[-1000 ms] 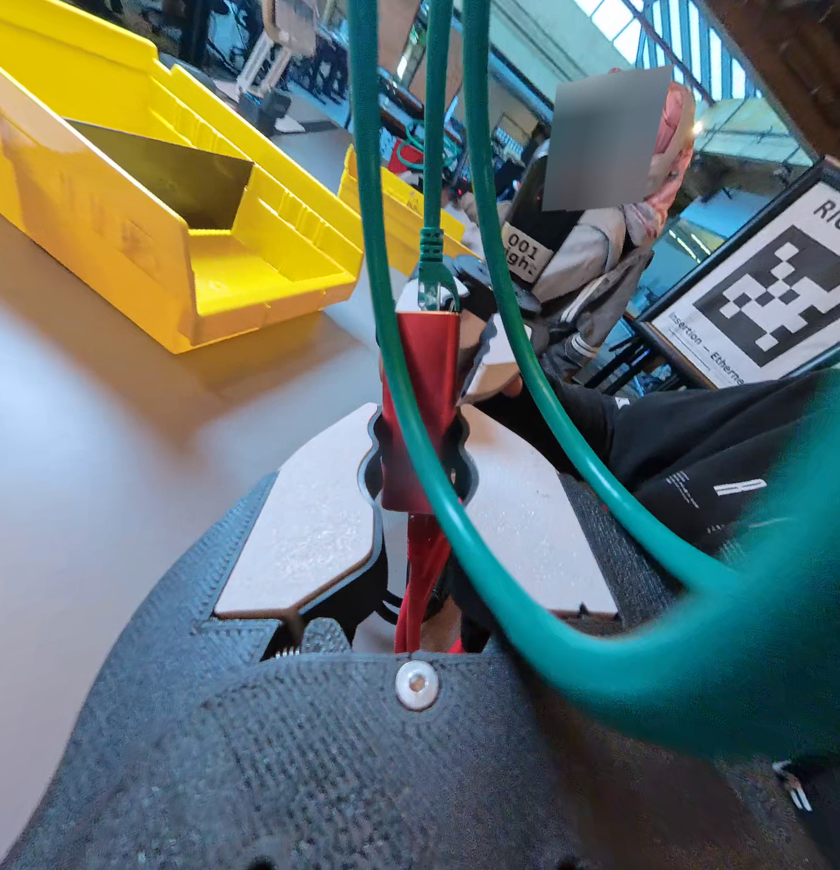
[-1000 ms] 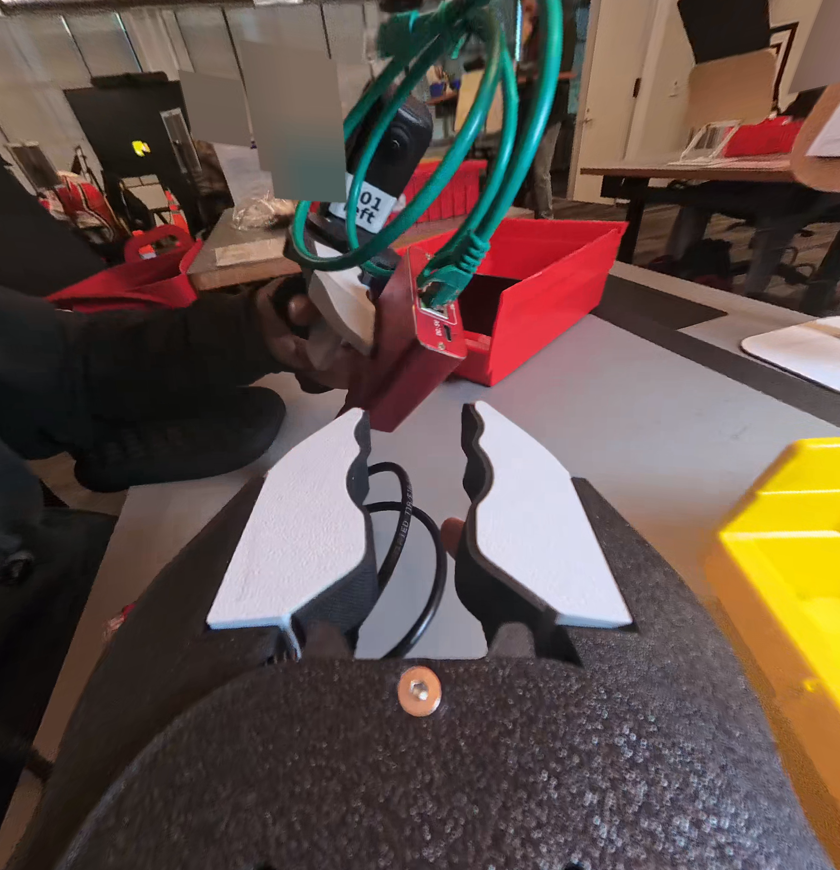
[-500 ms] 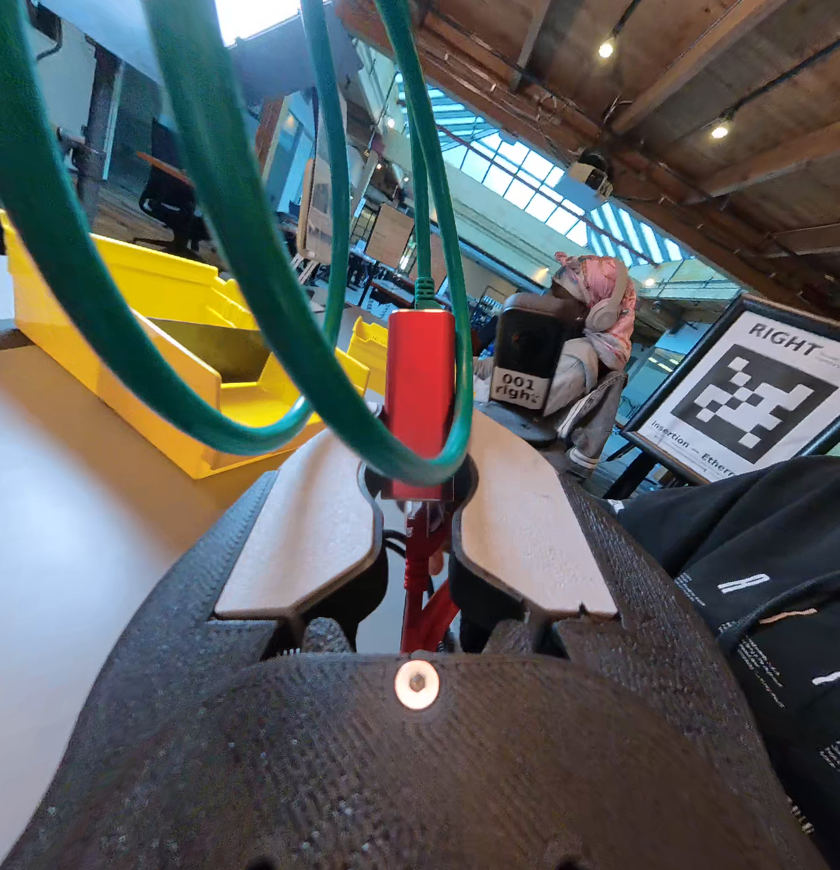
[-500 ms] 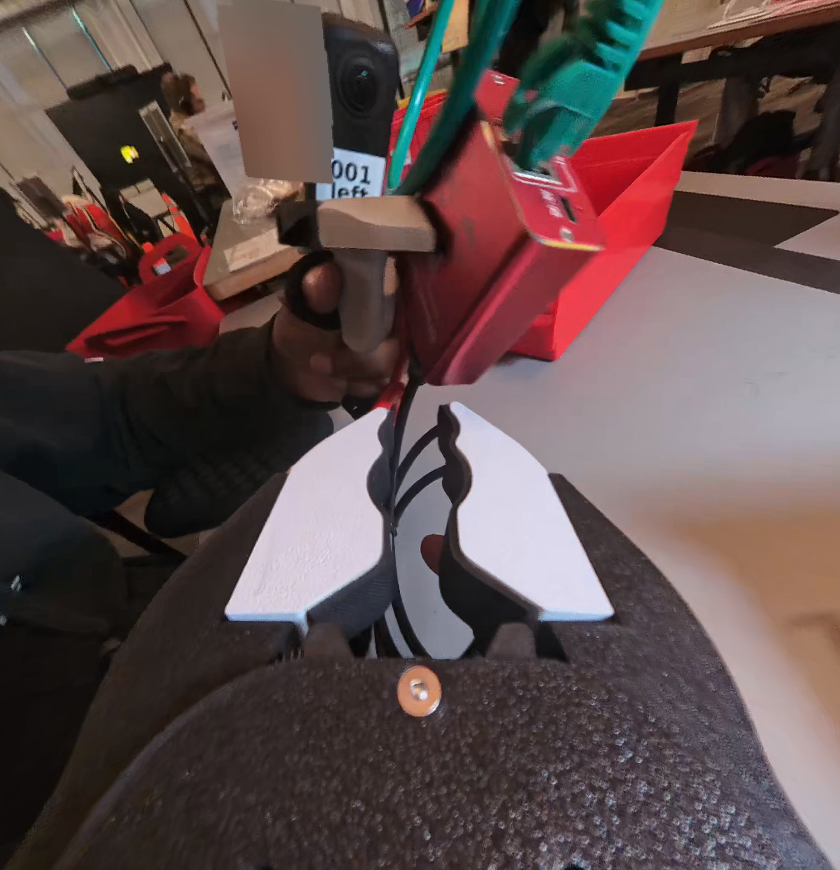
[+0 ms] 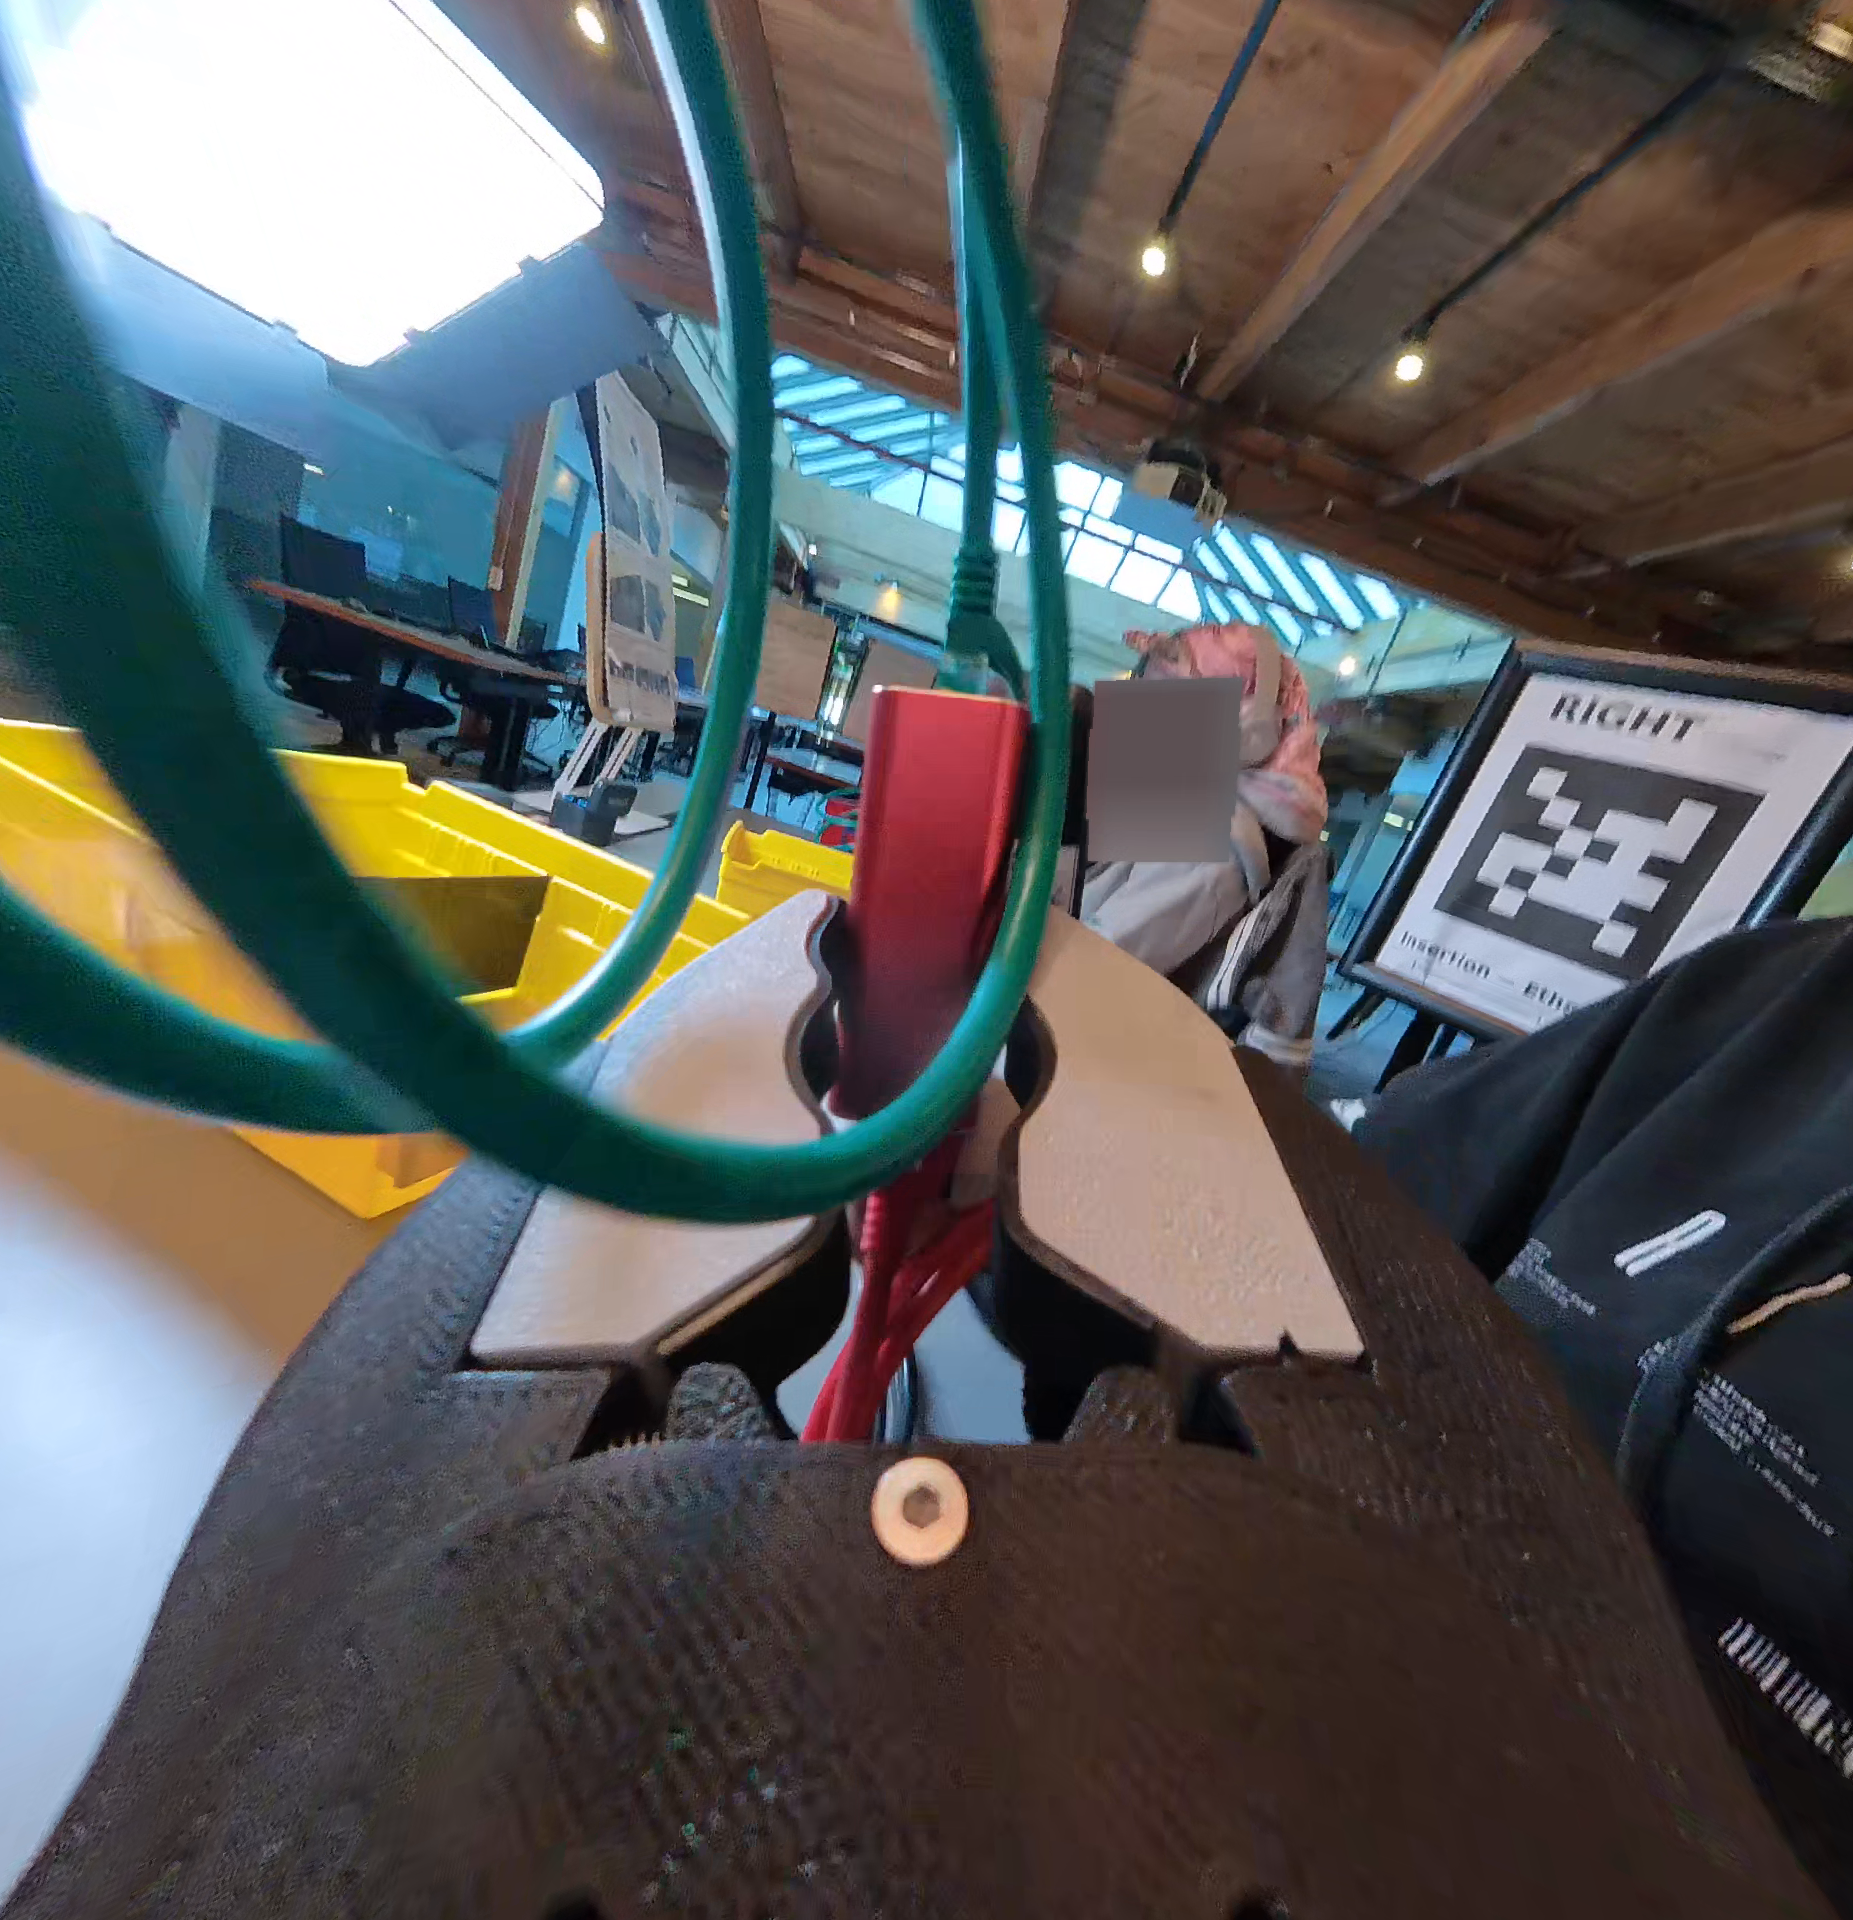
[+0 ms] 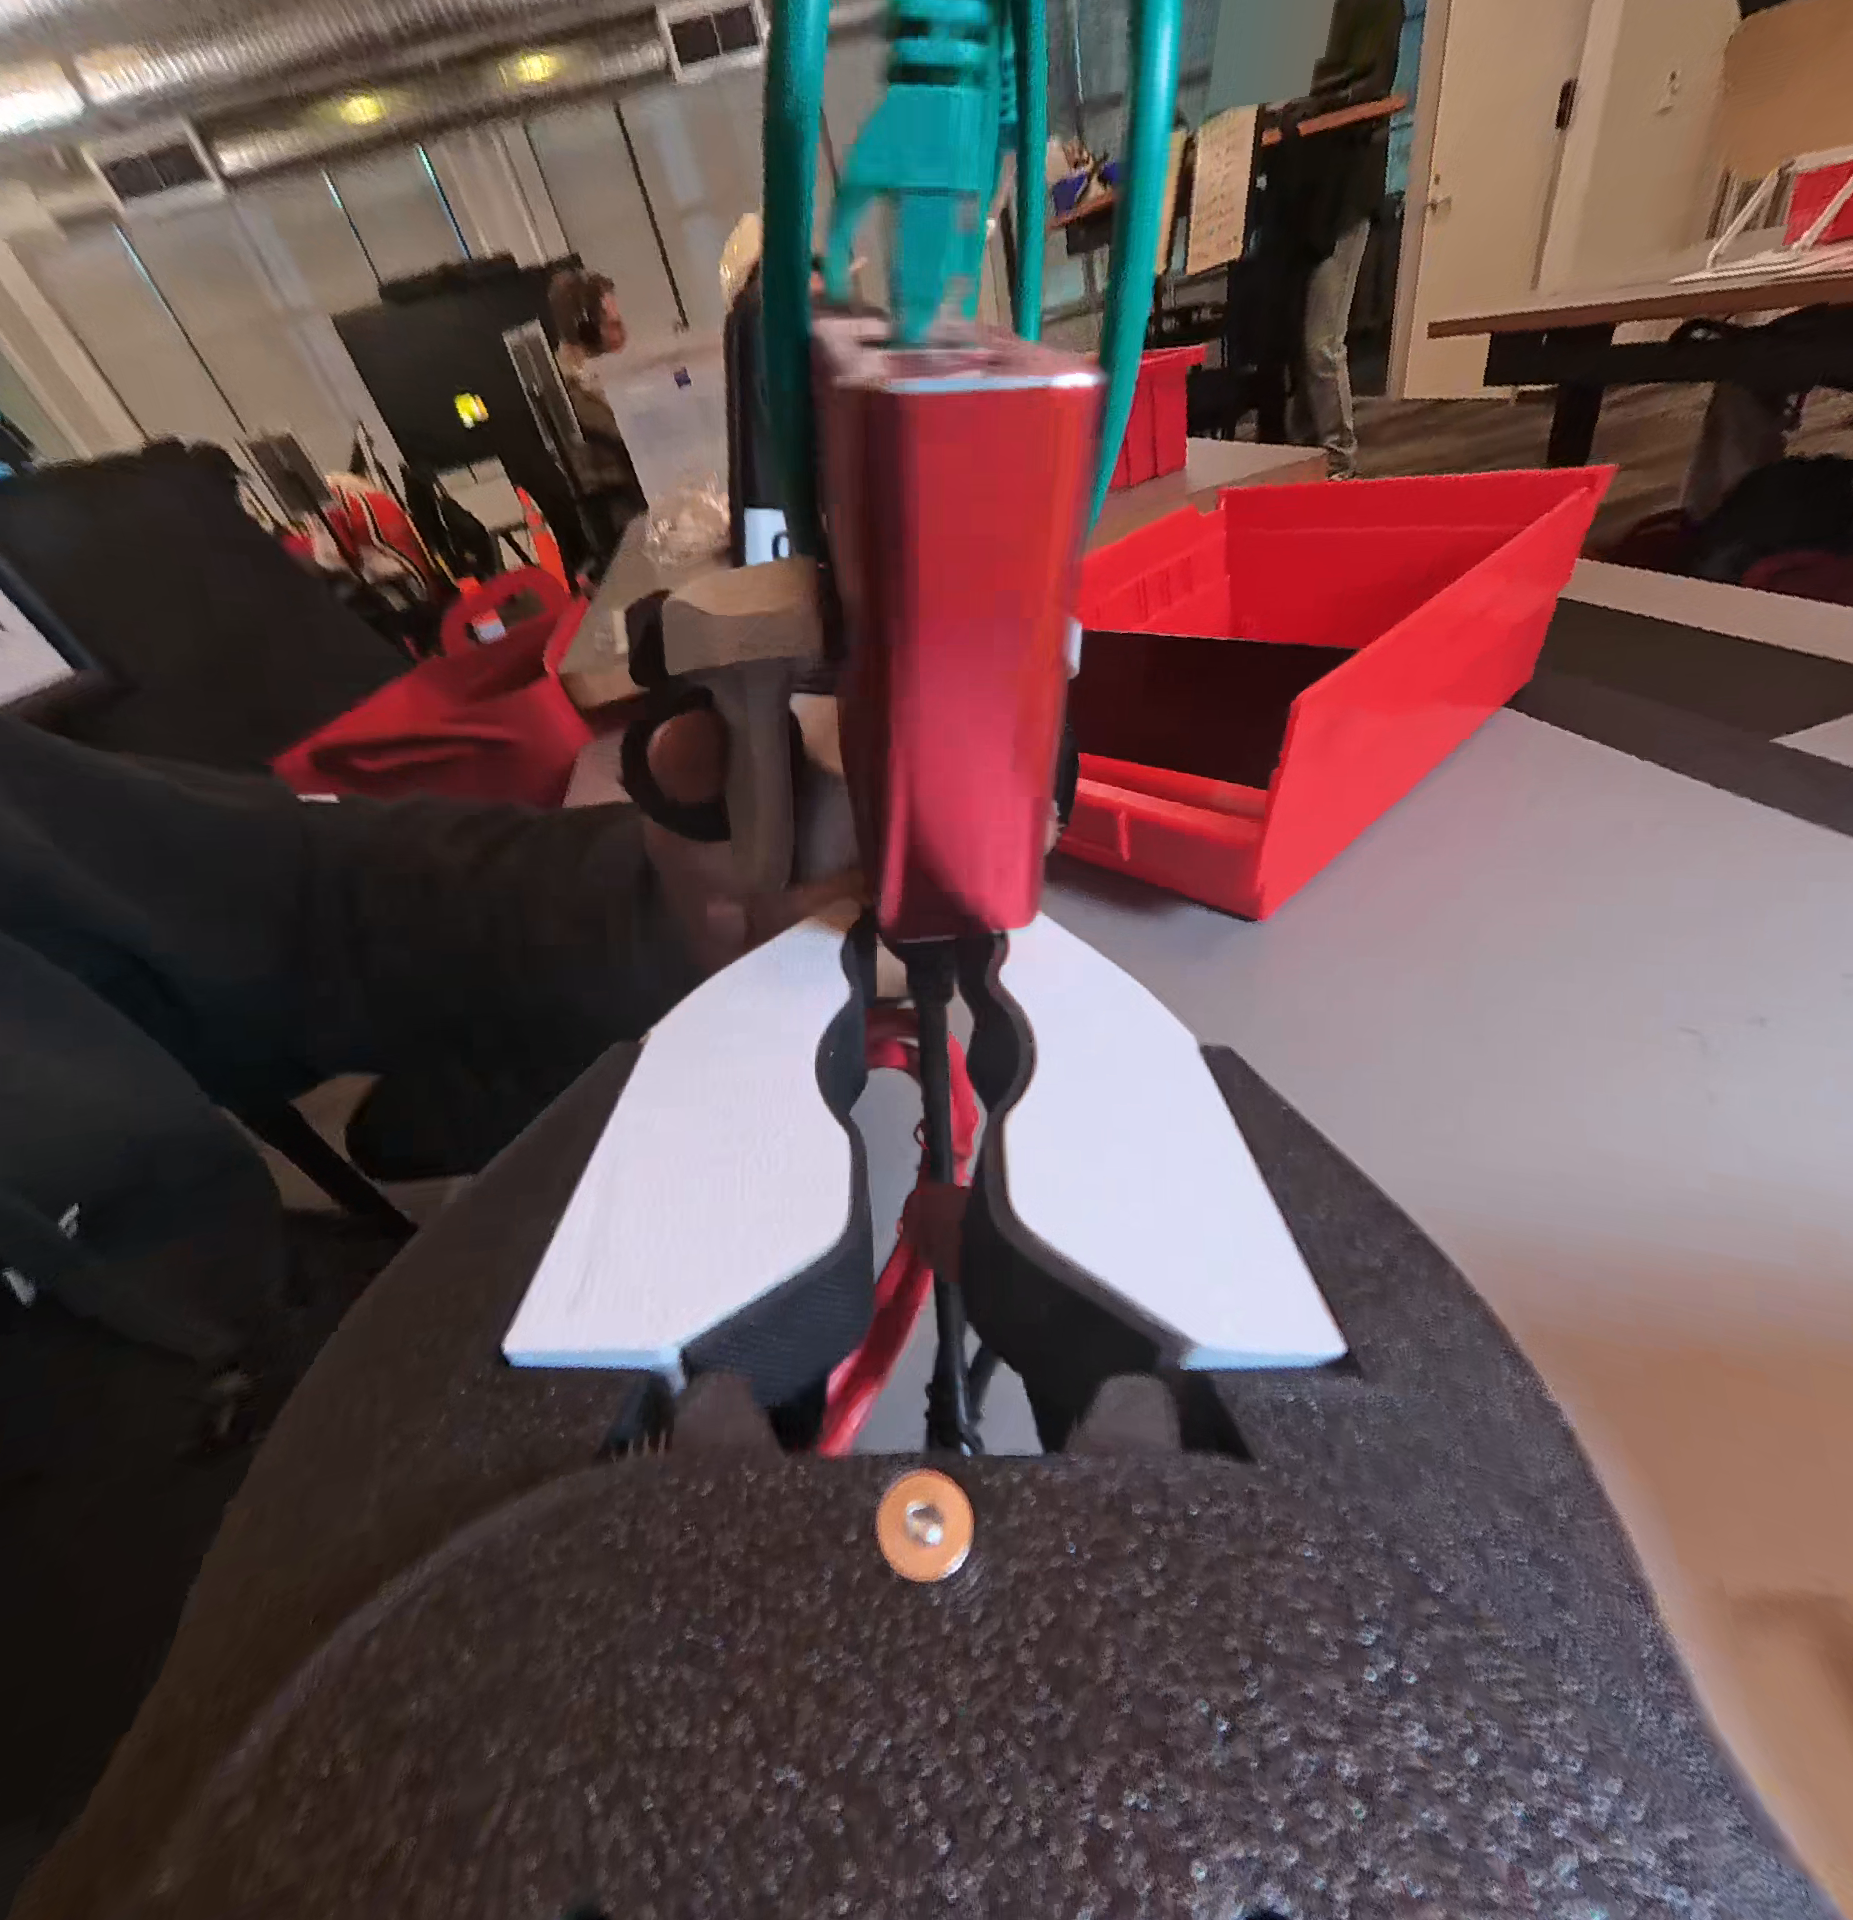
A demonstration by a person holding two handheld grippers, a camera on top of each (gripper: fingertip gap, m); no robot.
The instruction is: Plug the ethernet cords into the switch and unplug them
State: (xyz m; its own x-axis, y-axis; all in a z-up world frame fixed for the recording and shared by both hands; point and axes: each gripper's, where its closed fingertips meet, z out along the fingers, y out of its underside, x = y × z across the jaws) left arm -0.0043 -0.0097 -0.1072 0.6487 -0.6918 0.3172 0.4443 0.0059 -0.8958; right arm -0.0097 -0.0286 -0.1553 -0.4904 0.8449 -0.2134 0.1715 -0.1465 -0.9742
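Much is cut off or soft: the green ethernet cords (image 5: pixel 735 644) loop out of the top and left of the left wrist view, their far ends unseen, and the nearest loop is a thick blurred band across the frame; in the right wrist view the green plug (image 6: pixel 917 177) atop the switch is motion-blurred, so which port it sits in cannot be read. The lower end of the red switch (image 5: pixel 927 904) is hidden between the left tongs (image 5: pixel 917 997), with a bundle of red cords (image 5: pixel 901 1320) trailing down behind the fingers. Left tongs are closed onto the switch body, gripping its lower part, one green loop hanging across the front of the fingers. The switch stands upright, long axis vertical, port end up, a green plug (image 5: pixel 972 634) entering its top. From the right wrist view the same switch (image 6: pixel 953 644) sits just above and ahead of the right tongs (image 6: pixel 927 966), held up off the counter (image 6: pixel 1421 987). Right tongs are nearly closed, a narrow gap left, with a thin black cable (image 6: pixel 937 1122) and red cords running between the fingers; probably pinching the black cable, but contact is not clear. The person's hand (image 6: pixel 693 769) on the left gripper's handle shows left of the switch. A red bin (image 6: pixel 1369 665) sits behind on the counter; a yellow bin (image 5: pixel 486 862) lies left in the left wrist view.
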